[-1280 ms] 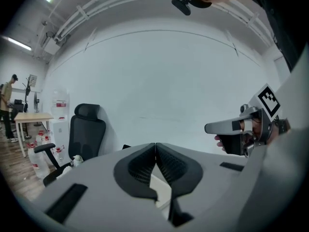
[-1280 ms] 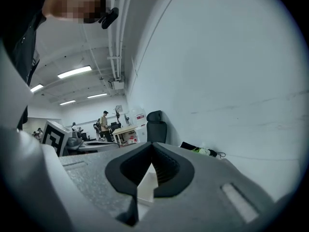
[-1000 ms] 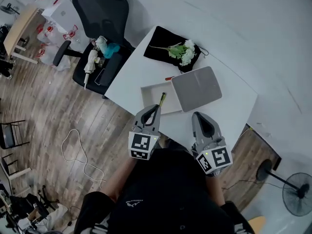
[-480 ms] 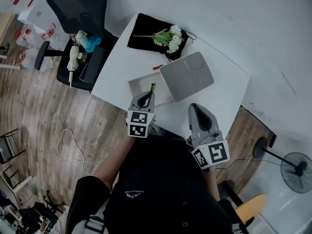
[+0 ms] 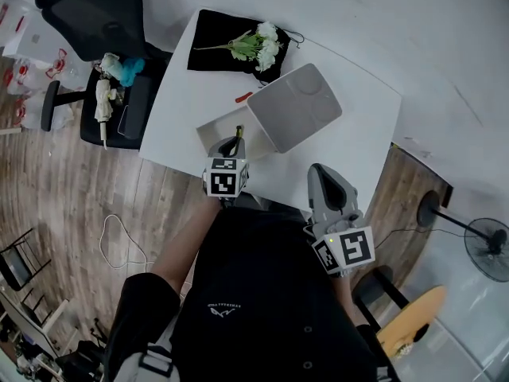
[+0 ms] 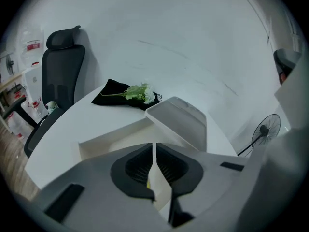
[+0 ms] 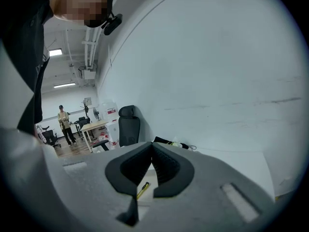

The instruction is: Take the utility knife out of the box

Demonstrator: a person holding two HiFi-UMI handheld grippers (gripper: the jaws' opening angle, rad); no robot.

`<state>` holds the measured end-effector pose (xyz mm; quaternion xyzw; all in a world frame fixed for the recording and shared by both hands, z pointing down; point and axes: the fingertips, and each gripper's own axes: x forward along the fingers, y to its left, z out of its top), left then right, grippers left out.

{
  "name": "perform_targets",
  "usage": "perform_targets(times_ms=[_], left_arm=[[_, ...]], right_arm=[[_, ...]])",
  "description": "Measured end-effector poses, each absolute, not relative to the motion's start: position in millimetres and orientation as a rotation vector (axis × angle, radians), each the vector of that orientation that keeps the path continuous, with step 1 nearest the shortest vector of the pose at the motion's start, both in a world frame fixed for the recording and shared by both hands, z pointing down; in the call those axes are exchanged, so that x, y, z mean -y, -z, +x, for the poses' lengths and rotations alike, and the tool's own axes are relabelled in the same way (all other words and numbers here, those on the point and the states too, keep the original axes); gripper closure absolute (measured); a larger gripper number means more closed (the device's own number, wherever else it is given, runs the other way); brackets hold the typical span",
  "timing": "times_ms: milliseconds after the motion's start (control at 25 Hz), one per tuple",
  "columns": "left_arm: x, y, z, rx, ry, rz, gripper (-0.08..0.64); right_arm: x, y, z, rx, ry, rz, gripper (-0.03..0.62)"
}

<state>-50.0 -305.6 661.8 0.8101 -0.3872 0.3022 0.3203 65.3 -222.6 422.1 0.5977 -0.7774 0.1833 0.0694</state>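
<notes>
Looking into the box (image 5: 212,128), we see the knife (image 5: 238,131) lying lengthwise just ahead of our nearer left claw (image 5: 232,143), jaws together, empty.

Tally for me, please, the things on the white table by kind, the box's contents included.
open box: 1
box lid: 1
utility knife: 1
black cloth: 1
flower bunch: 1
small red item: 1
Total: 6
</notes>
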Motion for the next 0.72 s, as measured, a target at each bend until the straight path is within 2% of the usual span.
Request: perform_targets(times_ms=[200,280,720], left_arm=[[310,-681,-47,1.004,-0.879,2.091,0.544],[310,-692,-46,0.991,-0.914,2.057,0.437],[319,-729,-48,0.995,-1.03,1.919,0.436]], right_arm=[[221,-426,69,2.293,-0.572,1.85,0.588],[221,-428,70,2.276,-0.584,1.869,0.588],[224,-438,73,2.193,-0.644,1.94,0.588]])
